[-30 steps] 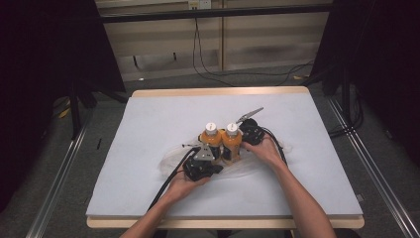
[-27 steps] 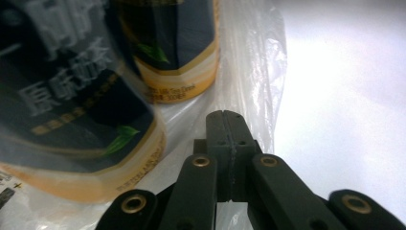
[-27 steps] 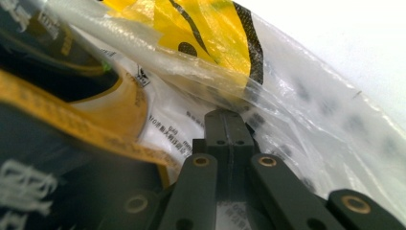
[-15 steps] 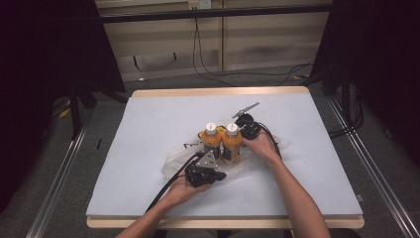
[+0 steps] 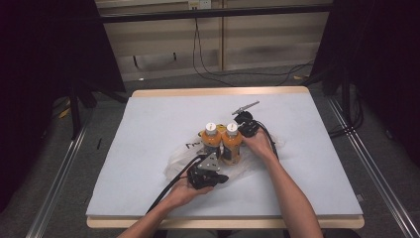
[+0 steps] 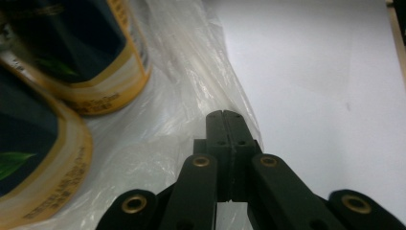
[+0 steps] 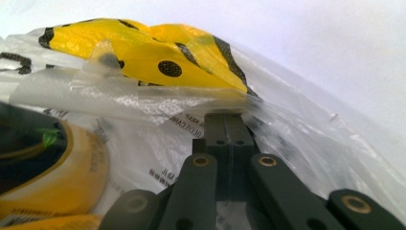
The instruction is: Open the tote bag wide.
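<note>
1. Two orange bottles (image 5: 222,141) stand mid-table on a clear plastic bag (image 5: 174,167).
2. Left gripper (image 6: 225,115), at their 7 o'clock, jaws pinched on bag film.
3. Right gripper (image 7: 224,117), at their 2 o'clock, likewise clamped on film.
4. Since a second ago, left hand drew back toward 6 o'clock; likely spreading the bag's mouth.

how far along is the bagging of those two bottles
Done: two orange white-capped bottles stand upright together on the clear plastic bag. In hand: left tongs and right tongs are each pinched shut on the bag's film at opposite sides. Left: the film lies low around the bottle bases, so it probably needs pulling up.
</note>
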Available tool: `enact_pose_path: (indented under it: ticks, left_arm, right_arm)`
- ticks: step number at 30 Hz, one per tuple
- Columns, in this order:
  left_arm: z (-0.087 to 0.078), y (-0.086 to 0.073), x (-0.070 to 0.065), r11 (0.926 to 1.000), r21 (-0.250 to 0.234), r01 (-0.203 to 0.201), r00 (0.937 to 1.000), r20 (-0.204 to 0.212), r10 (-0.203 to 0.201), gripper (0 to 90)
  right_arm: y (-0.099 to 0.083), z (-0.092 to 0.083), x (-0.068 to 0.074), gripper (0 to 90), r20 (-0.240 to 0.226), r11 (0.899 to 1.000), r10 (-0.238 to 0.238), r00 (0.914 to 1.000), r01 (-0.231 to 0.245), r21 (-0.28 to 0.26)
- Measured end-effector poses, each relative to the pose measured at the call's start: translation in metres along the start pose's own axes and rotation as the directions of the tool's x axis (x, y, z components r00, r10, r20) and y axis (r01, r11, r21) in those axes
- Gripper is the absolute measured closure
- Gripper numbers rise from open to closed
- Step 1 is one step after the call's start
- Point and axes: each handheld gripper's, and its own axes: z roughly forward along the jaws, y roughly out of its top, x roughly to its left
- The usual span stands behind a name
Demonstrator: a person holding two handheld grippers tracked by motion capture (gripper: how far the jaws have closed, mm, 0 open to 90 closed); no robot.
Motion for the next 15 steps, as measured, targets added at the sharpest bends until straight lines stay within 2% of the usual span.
enact_pose_path:
  ticks: [4,5,6,7,8,9,10,15]
  left_arm:
    - [0.000,0.000,0.000,0.9999,-0.006,0.009,0.9999,0.007,-0.009,90.0]
    - [0.000,0.000,-0.001,1.0000,0.002,0.007,1.0000,0.006,-0.007,90.0]
    - [0.001,0.000,-0.002,0.9999,-0.010,0.005,0.9999,0.015,-0.005,90.0]
    - [0.000,0.001,-0.004,1.0000,0.009,-0.002,0.9999,0.010,0.002,90.0]
    - [0.001,0.000,-0.005,0.9999,-0.011,-0.003,0.9998,0.020,0.004,90.0]
    - [0.001,0.000,-0.005,1.0000,-0.003,-0.007,0.9998,0.019,0.007,90.0]
    - [0.001,0.000,-0.006,1.0000,-0.005,-0.003,0.9996,0.028,0.003,90.0]
    - [0.000,0.001,-0.008,0.9998,0.007,-0.019,0.9992,0.036,0.019,90.0]
  right_arm:
    - [0.002,0.002,-0.001,90.0,0.005,1.000,0.008,1.0000,-0.008,-0.005]
    - [0.004,0.003,-0.001,90.0,0.012,1.000,0.001,0.9999,-0.001,0.002]
    - [0.007,0.004,-0.001,90.0,0.027,1.000,-0.008,0.9996,0.008,0.011]
    - [0.009,0.005,0.000,90.0,0.039,1.000,-0.012,0.9992,0.011,0.018]
    - [0.011,0.006,0.000,90.0,0.041,1.000,-0.020,0.9989,0.019,0.014]
    - [0.011,0.008,-0.001,90.0,0.041,1.000,-0.010,0.9991,0.010,0.007]
    - [0.010,0.009,-0.006,90.0,0.021,1.000,0.016,0.9997,-0.016,-0.015]
    - [0.011,0.012,-0.009,90.0,0.020,0.999,0.029,0.9994,-0.029,-0.044]
